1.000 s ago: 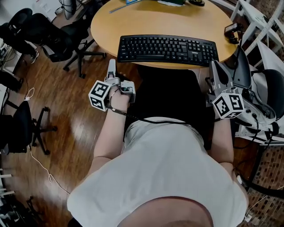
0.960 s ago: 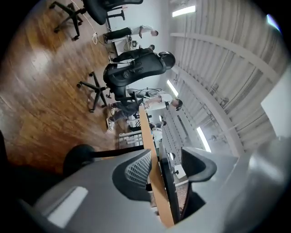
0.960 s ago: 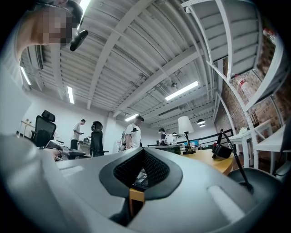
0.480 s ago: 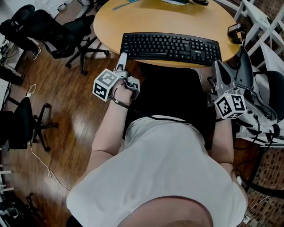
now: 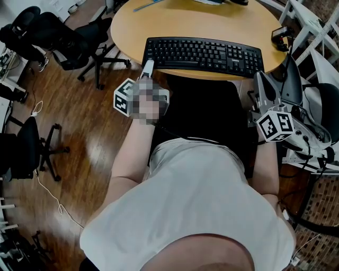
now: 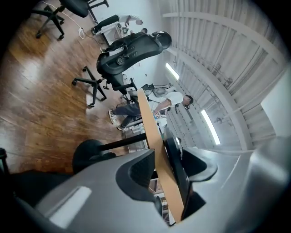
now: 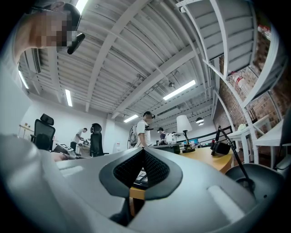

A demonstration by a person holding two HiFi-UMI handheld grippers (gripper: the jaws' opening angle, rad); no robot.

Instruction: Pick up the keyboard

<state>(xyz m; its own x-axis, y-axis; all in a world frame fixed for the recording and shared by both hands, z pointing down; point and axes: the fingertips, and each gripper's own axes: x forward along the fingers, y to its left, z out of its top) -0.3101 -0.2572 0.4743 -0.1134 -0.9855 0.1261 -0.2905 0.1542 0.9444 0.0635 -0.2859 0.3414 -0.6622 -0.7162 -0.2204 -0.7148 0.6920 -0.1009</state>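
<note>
A black keyboard [image 5: 204, 54] lies along the near edge of a round wooden table [image 5: 175, 21]. The left gripper [image 5: 149, 66] sits at the keyboard's near left corner. Its jaws are spread, with the table edge and keyboard between them, not visibly clamped. The right gripper [image 5: 262, 79] hangs beside the table's near right edge, jaws closed together and empty.

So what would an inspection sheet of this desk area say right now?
Surface: round light wooden table.
Job's things: black computer keyboard lying flat at near edge.
Clutter: small items on far edge; small black device by right rim.
Grippers: left gripper open, jaws straddling table edge and keyboard's left end; right gripper shut, empty, short of table.
Cables: black cable across person's lap; thin white cable on floor.
Surroundings: black office chairs, brown wooden floor.
</note>
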